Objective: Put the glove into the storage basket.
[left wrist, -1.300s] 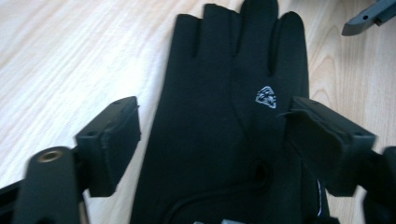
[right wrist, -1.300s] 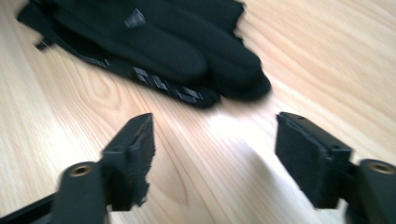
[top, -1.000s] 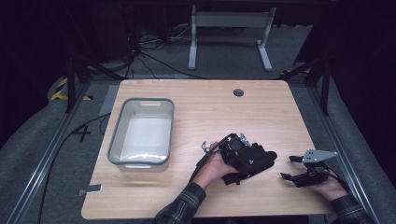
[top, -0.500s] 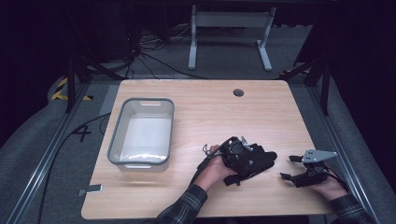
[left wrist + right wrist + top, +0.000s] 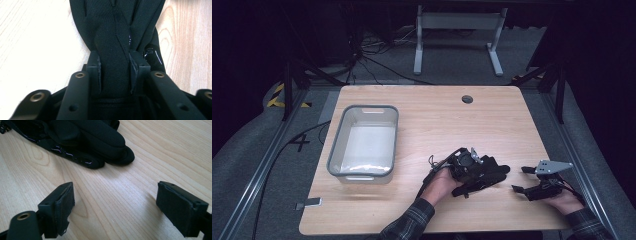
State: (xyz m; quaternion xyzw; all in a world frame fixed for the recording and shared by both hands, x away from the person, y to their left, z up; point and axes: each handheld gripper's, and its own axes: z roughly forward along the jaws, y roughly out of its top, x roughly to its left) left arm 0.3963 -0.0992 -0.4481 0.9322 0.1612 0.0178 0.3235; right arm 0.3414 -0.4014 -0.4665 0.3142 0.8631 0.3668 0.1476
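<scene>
A black glove (image 5: 488, 176) lies on the wooden table (image 5: 437, 120) at the front right, and its fingers reach toward my right gripper. My left gripper (image 5: 476, 171) is shut on it. In the left gripper view the two pads (image 5: 95, 71) pinch a fold of the black glove fabric (image 5: 115, 30). My right gripper (image 5: 518, 180) rests low near the table's right front corner and is open, with bare wood between its pads (image 5: 62, 202). In the right gripper view (image 5: 121, 205) the glove's fingertips (image 5: 100, 137) lie a short way ahead of the jaws and do not touch them.
An empty grey tub (image 5: 369, 107) stands on the left half of the table. A round cable hole (image 5: 467, 99) sits near the far edge. A small metal clip (image 5: 309, 203) lies at the front left corner. Beyond the table are floor cables and a stand's legs.
My left gripper and the glove have shifted slightly toward the front edge. The right gripper has stayed in place and open.
</scene>
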